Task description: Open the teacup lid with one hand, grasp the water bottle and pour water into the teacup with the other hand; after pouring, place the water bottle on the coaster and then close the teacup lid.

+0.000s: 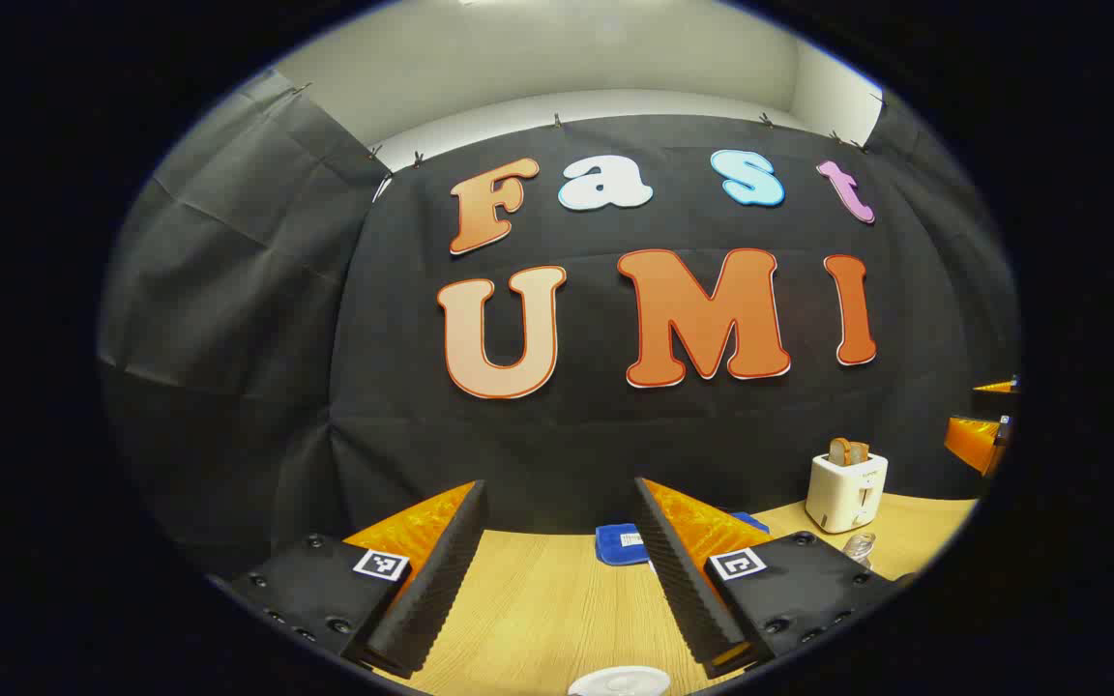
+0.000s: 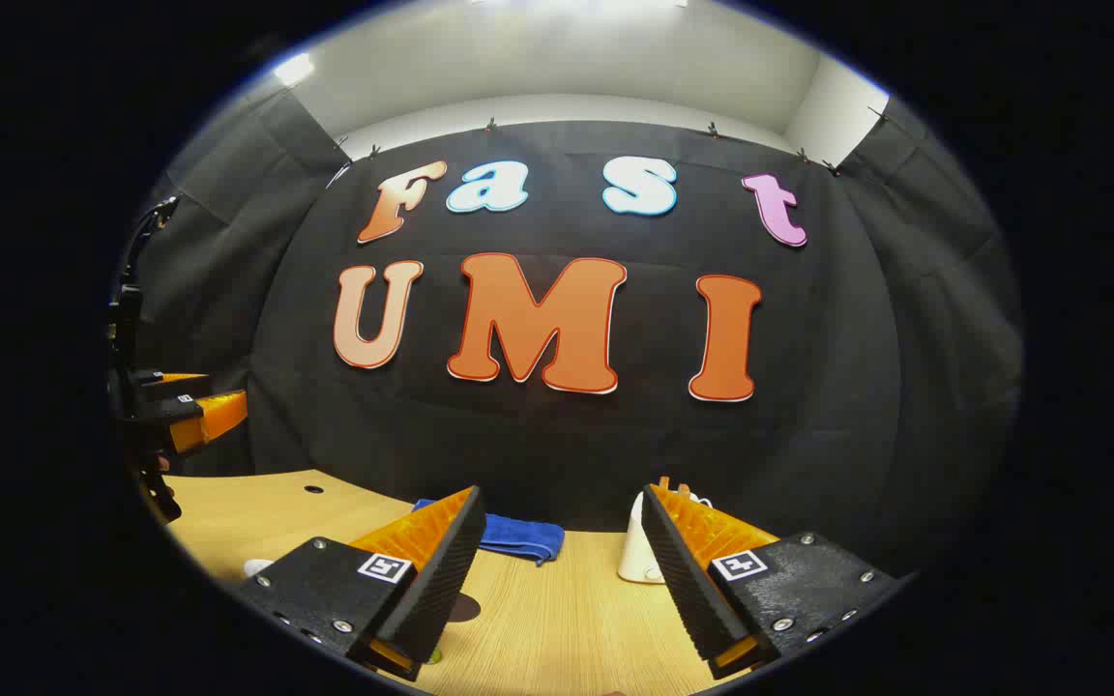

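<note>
In the left gripper view my left gripper (image 1: 558, 485) is open above the wooden table (image 1: 538, 619), nothing between its fingers. A white round top, probably the teacup's lid (image 1: 620, 682), peeks in at the bottom edge just below the fingers. A clear object, likely the water bottle's top (image 1: 859, 548), shows past the right finger. In the right gripper view my right gripper (image 2: 559, 490) is open and holds nothing. A dark round coaster (image 2: 464, 608) lies on the table beside its left finger. A small white object (image 2: 257, 566) sits farther left; I cannot tell what it is.
A white toaster (image 1: 845, 493) with bread in it stands at the back, partly hidden behind a finger as the toaster (image 2: 636, 553) in the right gripper view. A folded blue cloth (image 1: 620, 543), (image 2: 518, 534) lies near the wall. The other gripper (image 1: 978, 437), (image 2: 180, 414) hovers at each view's side.
</note>
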A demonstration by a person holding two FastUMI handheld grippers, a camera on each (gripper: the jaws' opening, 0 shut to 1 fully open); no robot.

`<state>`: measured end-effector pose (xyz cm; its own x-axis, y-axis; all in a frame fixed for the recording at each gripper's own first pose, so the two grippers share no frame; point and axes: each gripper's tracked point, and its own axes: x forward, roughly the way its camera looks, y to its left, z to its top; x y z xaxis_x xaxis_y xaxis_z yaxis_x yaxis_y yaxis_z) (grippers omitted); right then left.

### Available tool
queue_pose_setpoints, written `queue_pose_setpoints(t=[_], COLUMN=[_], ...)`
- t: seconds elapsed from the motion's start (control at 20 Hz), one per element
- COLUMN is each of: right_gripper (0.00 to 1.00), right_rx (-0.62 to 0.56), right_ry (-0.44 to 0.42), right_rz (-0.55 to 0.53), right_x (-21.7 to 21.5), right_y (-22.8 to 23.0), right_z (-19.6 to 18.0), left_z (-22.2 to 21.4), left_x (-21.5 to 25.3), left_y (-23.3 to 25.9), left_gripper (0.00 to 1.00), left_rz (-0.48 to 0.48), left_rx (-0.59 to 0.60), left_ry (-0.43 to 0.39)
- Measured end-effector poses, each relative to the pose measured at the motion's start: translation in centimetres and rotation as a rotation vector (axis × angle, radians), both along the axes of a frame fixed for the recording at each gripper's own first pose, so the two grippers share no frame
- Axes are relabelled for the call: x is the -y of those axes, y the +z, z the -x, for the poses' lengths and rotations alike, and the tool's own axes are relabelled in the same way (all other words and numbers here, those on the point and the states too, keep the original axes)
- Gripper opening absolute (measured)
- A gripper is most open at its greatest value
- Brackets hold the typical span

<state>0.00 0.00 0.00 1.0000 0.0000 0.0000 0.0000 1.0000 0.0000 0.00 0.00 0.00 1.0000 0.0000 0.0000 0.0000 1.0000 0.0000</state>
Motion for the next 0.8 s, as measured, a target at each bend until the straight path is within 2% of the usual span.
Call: queue_pose_setpoints(t=[0.7,0.75,0.8], right_gripper=[0.97,1.00,0.97], right_rx=[-0.001,-0.004,-0.001], right_ry=[0.008,0.014,0.018], right_rz=[-0.035,-0.039,-0.042], right_x=[0.13,0.04,0.04], right_y=[0.51,0.62,0.94], right_z=[-0.31,-0.33,-0.43], left_z=[0.09,0.14,0.12], left_x=[0.09,0.19,0.22], left_y=[0.42,0.30,0.12], left_gripper=[0.96,0.96,0.96], left_rz=[-0.010,-0.014,-0.014], left_rx=[-0.004,-0.011,-0.018], left_ry=[0.003,0.004,0.003])
